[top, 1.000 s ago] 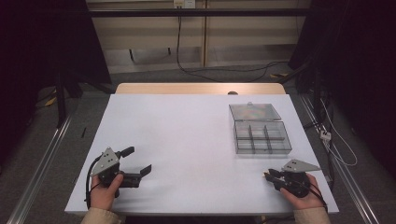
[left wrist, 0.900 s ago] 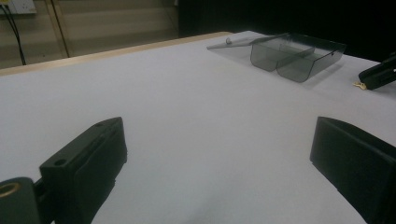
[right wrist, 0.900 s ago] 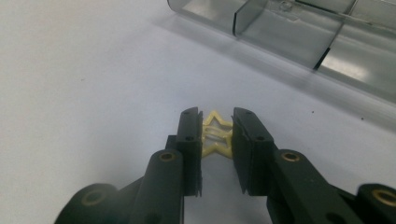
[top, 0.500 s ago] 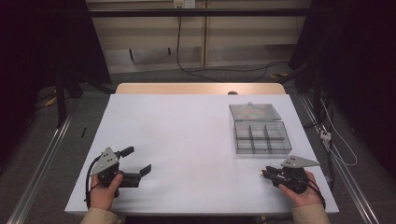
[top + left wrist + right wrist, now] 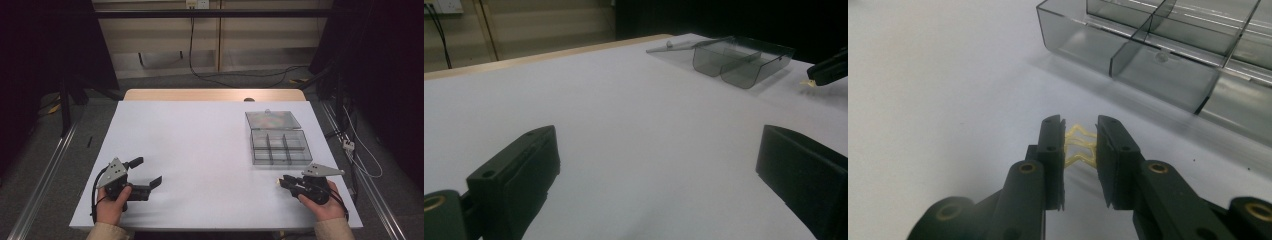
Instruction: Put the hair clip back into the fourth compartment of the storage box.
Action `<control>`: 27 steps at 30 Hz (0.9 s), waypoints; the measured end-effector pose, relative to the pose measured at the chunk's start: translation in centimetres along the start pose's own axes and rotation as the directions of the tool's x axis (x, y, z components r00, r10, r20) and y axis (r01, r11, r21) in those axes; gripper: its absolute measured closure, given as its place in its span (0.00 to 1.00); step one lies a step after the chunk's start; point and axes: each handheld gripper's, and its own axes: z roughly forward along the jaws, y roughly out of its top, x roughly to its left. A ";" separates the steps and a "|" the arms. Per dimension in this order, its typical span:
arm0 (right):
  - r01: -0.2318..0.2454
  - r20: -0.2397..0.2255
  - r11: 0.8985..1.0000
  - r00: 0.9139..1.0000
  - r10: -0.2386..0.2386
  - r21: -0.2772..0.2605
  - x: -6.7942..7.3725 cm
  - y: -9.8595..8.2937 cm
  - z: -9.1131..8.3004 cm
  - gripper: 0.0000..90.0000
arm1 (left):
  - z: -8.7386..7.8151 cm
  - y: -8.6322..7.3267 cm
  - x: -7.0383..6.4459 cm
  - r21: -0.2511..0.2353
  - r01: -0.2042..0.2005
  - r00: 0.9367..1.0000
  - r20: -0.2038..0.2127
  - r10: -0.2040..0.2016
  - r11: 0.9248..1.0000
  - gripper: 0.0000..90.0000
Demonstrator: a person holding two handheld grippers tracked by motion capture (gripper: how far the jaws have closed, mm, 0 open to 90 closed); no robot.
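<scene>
- Rubber bands (image 5: 1080,145), pale yellow and crinkled, are pinched between the jaws of the right gripper (image 5: 1080,150); jaws are nearly closed, with only the squashed bands filling the narrow gap
- In high view the right gripper (image 5: 284,183) is seen low over the white table (image 5: 200,150), near its front right edge; a pale speck of the bands (image 5: 276,183) sticks out at the tip
- Compartment box (image 5: 280,147), clear grey w/ dividers and its lid (image 5: 272,120) folded open behind, stands just beyond the gripper, near but apart; bands are not in any compartment yet
- Judged step: carry bands fwd and up over the near wall (image 5: 1128,60) of the box, then release into a cell
- To be done well: grip should be kept firm until bands are fully above a cell, since springy bands could flick out if jaws are eased early; tip should be lifted clear of the wall so the light box is not shoved
- Left gripper (image 5: 147,175) is held at front left, well apart from the box; jaws are spread wide, nothing betw. them, and bare table is seen in the left gripper view (image 5: 654,165)
</scene>
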 end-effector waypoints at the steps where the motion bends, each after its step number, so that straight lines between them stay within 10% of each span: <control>1: -0.001 -0.004 1.000 1.000 0.001 -0.001 0.0 0.1 -0.1 0.82 | 0.0 0.0 0.0 0.000 0.000 1.000 0.000 0.000 1.000 0.04; 27: -0.016 -0.043 0.999 0.999 0.014 -0.045 -0.4 2.3 -1.0 0.82 | 0.0 0.0 0.1 0.002 0.001 1.000 0.005 -0.001 1.000 0.04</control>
